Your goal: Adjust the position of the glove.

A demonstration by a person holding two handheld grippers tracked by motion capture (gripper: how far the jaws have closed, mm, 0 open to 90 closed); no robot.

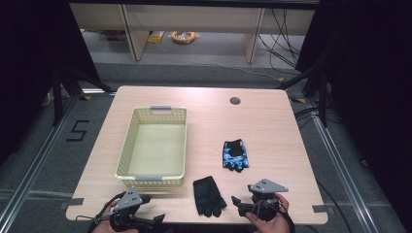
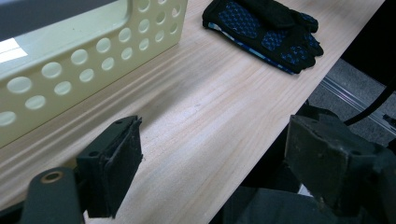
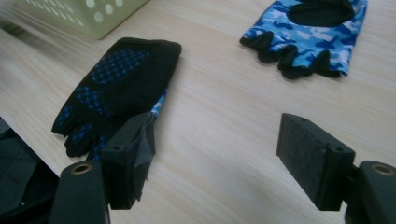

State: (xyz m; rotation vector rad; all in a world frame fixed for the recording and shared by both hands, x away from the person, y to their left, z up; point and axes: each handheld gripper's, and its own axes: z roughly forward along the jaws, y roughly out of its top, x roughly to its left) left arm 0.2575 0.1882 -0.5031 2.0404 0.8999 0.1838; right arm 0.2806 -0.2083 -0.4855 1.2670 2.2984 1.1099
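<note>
two grippers held low at the near edge of the table (image 1: pixel 272 121), both gaping with nothing between their jaws.

the left gripper (image 1: pixel 138 221) has the cream basket (image 1: pixel 127 145) just ahead of it and the black glove (image 1: pixel 208 195) off to its right. the right gripper (image 1: pixel 243 206) sits just right of that black glove, palm dots up, with the blue camouflage glove (image 1: pixel 235 155) lying farther ahead, apart from both.

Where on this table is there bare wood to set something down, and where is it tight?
Free: the far right corner beyond the camo glove, around the table's hole, and the strip left of the basket. Tight: the near edge, where the black glove lies between left gripper and right gripper.
</note>
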